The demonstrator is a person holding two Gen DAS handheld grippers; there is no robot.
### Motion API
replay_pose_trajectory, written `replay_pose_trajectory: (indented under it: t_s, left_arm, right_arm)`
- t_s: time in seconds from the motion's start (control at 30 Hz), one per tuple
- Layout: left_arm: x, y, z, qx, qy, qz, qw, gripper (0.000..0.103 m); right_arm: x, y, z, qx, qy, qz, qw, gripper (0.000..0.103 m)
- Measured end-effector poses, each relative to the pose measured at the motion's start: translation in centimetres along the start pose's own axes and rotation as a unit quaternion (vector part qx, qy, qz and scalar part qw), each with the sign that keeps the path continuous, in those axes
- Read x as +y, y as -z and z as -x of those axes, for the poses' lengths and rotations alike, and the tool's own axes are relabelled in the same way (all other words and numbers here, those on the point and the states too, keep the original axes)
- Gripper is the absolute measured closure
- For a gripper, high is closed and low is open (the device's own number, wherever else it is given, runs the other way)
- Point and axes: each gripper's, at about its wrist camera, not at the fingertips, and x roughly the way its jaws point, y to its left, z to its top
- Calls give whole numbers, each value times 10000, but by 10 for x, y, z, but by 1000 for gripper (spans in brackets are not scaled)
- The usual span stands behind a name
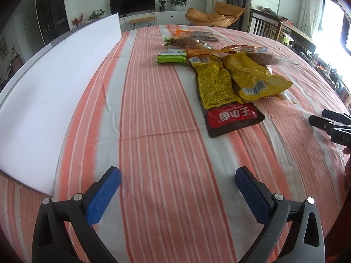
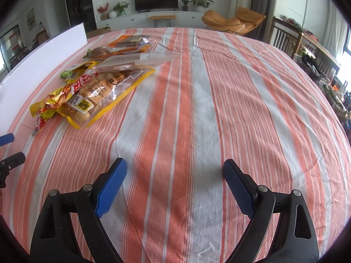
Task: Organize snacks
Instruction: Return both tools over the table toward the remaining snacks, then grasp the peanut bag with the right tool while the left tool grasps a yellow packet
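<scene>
Left wrist view looks over a desk (image 1: 153, 153) covered by a woven cloth in orange and white stripes, slightly creased. A pile of snacks (image 1: 219, 65) lies at about one o'clock from the left gripper (image 1: 178, 180): glossy, crinkled plastic packets. Nearest is a long flat yellow pouch (image 1: 214, 85) with a dark red end; just beside it, overlapping, a puffier yellow bag (image 1: 254, 76). Farther off sit a small green bar (image 1: 171, 58) and clear bags of brown pieces. A smooth white board (image 1: 43, 83) stands on edge along the desk at ten o'clock.

Its fingers (image 1: 103, 197) carry blue, ribbed pads and stand wide apart, holding nothing, only cloth between them.

Right wrist view has the same pile at eleven o'clock, topped by a clear, yellow-edged bag (image 2: 103, 94) of wrapped pieces. The right gripper (image 2: 174, 176) also has its fingers (image 2: 239, 191) spread wide and empty, well apart from the snacks.
</scene>
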Motion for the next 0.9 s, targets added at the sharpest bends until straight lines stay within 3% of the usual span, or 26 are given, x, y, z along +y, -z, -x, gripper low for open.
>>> replay_pose_trajectory:
  t_s: [0.73, 0.9]
  left_arm:
    - [7, 5, 2, -71, -59, 45, 9999, 0]
    - [7, 5, 2, -76, -62, 52, 9999, 0]
  right_arm:
    - [0, 0, -1, 1, -7, 0, 10000, 12]
    - [-5, -3, -1, 136, 40, -240, 9996, 8]
